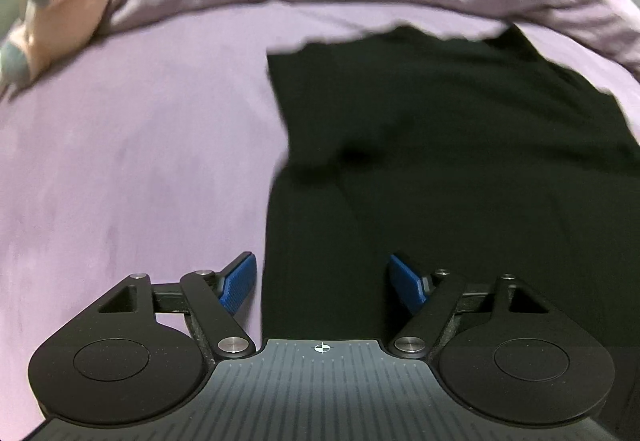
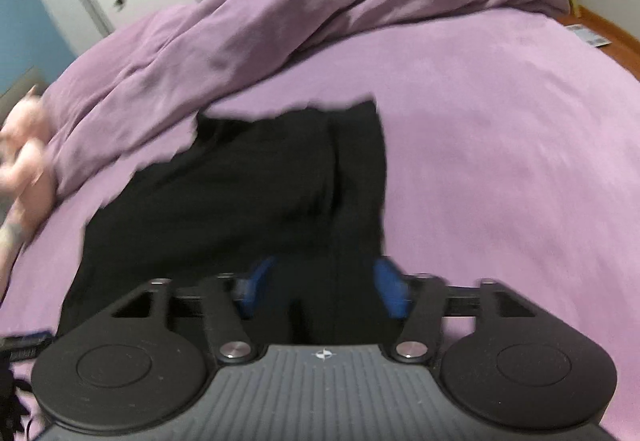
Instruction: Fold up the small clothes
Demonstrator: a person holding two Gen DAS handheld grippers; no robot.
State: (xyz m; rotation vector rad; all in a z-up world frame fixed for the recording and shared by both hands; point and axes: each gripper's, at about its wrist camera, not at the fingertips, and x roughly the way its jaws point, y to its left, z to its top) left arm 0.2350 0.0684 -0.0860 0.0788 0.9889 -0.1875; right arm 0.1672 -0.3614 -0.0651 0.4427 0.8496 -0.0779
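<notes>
We are holding both the left gripper and the right gripper with fingers apart over the black garment lying on the purple bedsheet, and its unheld fold is risking springing open.

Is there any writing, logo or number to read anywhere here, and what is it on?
No readable text in either view.
Small round crosshair mark, no letters, on the grey plate of the left gripper and of the right gripper.
Flat printed thing on the floor beyond the bed: too small and blurred to read.
Black garment: no label or print shows.
</notes>
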